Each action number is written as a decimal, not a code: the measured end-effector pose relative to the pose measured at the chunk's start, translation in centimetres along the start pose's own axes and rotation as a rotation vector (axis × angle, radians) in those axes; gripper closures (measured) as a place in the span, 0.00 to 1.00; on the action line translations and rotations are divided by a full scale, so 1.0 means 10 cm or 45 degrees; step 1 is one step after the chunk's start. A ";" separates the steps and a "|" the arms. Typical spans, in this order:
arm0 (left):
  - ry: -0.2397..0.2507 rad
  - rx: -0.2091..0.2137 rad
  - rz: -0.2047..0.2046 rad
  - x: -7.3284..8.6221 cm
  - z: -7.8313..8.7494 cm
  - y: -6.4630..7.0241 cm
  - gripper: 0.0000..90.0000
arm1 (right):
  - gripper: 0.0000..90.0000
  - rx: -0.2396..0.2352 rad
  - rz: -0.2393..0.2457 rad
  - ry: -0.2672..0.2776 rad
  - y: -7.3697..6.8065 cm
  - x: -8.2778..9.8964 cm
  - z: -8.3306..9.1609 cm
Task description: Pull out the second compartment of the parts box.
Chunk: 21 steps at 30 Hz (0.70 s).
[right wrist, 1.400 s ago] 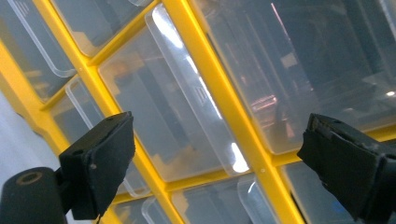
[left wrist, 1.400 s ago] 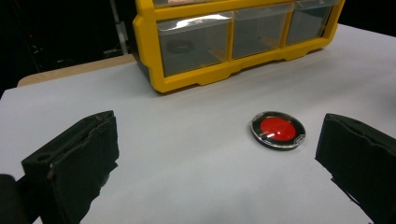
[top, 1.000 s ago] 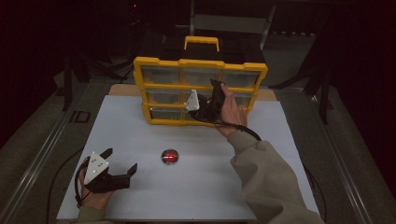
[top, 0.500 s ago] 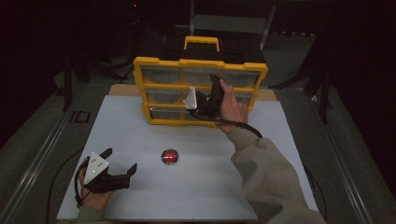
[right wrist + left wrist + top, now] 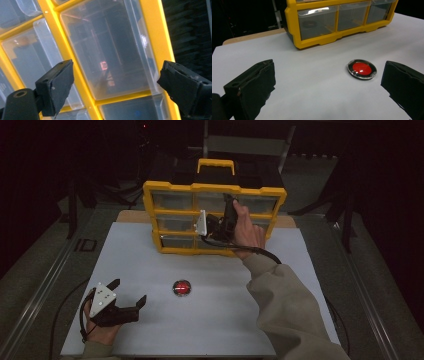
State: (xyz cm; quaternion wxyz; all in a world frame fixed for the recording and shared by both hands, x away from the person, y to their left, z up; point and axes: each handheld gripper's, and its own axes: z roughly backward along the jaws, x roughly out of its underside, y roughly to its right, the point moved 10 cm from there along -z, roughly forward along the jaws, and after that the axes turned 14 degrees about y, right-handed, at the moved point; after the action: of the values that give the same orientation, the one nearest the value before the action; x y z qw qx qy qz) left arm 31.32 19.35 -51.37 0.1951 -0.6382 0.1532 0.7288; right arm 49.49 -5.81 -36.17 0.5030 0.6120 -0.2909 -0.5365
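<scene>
Right hand-held gripper (image 5: 226,218) is raised against the front of the yellow drawer organizer (image 5: 214,190), which stands upright at the far middle of the white table (image 5: 215,320). In the right gripper view its two black jaws stand wide apart with nothing between them. They straddle one clear plastic drawer (image 5: 107,50) at the organizer's right-hand edge. The jaw tips appear just short of the drawer front; contact cannot be confirmed. Yellow frame bars run on either side of this drawer. The drawer's contents cannot be made out through the plastic.

In the high view the person's right hand (image 5: 247,231) wraps the gripper body, and the beige sleeve (image 5: 290,310) reaches in from the lower right. A black cable loops from the gripper down over the wrist.

Left hand-held gripper (image 5: 127,295) rests low on the near left of the table, held in the left hand (image 5: 102,332). Its jaws are spread wide and hold nothing.

A round red button (image 5: 182,288) with a dark rim lies flat on the table, well in front of the organizer. In the left gripper view the button (image 5: 362,69) sits ahead of the jaws, closer to the right-hand one, not touched by either.
</scene>
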 end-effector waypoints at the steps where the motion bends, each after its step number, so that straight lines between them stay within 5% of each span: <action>1: -0.001 0.000 -0.001 0.00 0.00 0.00 0.00 | 0.14 0.004 0.009 0.000 0.01 -0.01 0.00; 21: 0.001 -0.003 0.004 0.00 0.00 0.00 0.00 | 0.24 0.145 0.289 -0.003 0.19 -0.11 -0.07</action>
State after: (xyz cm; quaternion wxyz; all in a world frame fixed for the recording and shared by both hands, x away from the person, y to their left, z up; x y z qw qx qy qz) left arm 31.34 19.35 -51.39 0.1932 -0.6384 0.1535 0.7291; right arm 50.18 -5.24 -34.11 0.5246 0.6022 -0.3887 -0.4594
